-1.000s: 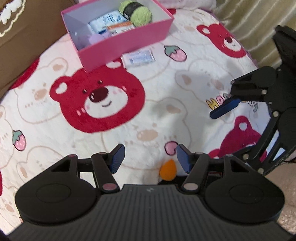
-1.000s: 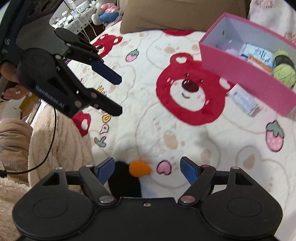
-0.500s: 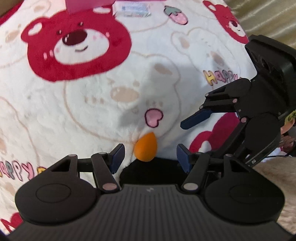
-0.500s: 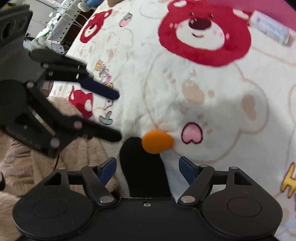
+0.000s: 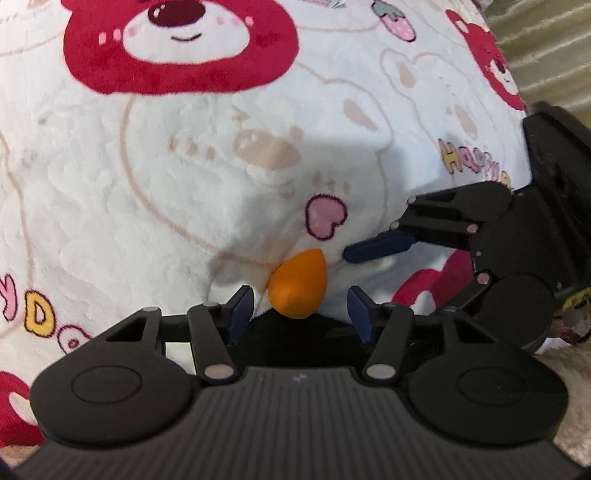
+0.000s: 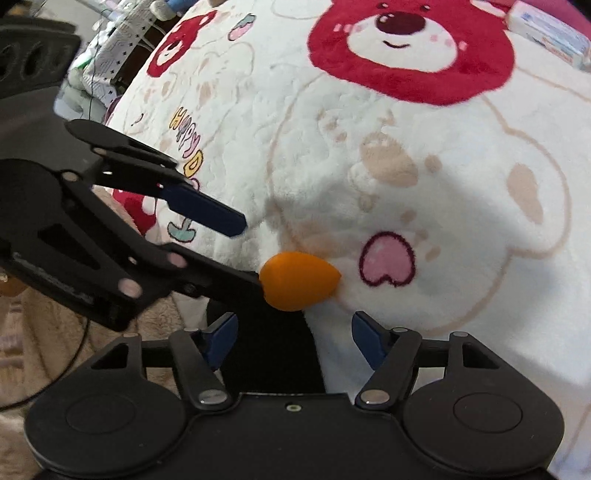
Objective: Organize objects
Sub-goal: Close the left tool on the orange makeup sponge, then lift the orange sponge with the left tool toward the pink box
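Lettering "HAPPY" (image 6: 185,129) shows on the bear-print blanket (image 5: 147,192), where the orange teardrop sponge (image 5: 298,283) lies between the closing, still-spread jaws of the left gripper (image 5: 300,309), untouched, and ahead of the right gripper (image 6: 293,339), likewise spread and closing.

Orange egg-shaped sponge (image 5: 298,283) on white blanket (image 5: 147,192) w/ red bear faces, pink heart; blue-padded black jaws.

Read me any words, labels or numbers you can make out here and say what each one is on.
"HAPPY D", in coloured letters, reading downward: on the blanket; cut off after the D.
Blue print on the white packet: too blurred to read.
Small marking on the left gripper body: too blurred to read.
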Demonstrator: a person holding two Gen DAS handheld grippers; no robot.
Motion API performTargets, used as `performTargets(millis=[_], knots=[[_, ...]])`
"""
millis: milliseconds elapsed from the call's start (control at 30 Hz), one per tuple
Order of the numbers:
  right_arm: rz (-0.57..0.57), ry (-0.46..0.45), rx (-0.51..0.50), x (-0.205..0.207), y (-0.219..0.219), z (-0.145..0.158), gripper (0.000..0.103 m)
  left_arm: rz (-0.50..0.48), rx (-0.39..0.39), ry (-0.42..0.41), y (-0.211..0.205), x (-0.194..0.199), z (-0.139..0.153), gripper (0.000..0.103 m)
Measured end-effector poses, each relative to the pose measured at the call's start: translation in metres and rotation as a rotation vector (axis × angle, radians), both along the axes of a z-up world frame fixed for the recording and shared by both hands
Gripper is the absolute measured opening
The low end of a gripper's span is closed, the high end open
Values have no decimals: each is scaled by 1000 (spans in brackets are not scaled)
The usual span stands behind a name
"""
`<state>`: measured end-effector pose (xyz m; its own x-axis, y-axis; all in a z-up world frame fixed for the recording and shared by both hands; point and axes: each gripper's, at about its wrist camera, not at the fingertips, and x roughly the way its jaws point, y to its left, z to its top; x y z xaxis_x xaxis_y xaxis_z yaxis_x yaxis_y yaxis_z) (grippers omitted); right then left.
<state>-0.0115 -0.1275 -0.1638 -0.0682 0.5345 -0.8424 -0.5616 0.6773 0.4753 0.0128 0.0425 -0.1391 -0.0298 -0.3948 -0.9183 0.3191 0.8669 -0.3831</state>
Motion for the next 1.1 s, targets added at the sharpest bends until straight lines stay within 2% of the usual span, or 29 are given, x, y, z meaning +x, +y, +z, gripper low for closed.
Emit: performTargets(millis=[100,267,333,433,533,633,733,800,900,1100], knots=[[29,-29,2,-3,3,-1,72,6,21,-5,-2,-1,-5,53],[52,-68,9,-8,6,-2,69,36,3,15,-3,-1,-13,53],[56,-65,14,-7,8,-5,66,72,1,20,-1,-1,-18,47],[85,-116,21,-9,7,-7,64,133,-22,31,6,-1,-23,44],[57,-92,39,-4,3,-14,64,159,-45,45,7,-3,-29,41],[44,-110,51,-3,1,-16,60,173,-54,49,4,-6,-33,38],[23,-131,60,-5,-1,-16,55,178,-48,13,-1,-9,-33,38],[42,-185,60,-12,-1,-15,53,178,-45,-11,-5,-12,-33,38],[56,-229,56,-18,0,-13,51,175,-40,-57,-8,-18,-31,37],[77,-286,47,-22,0,-4,50,187,-53,-92,-7,-22,-25,36]])
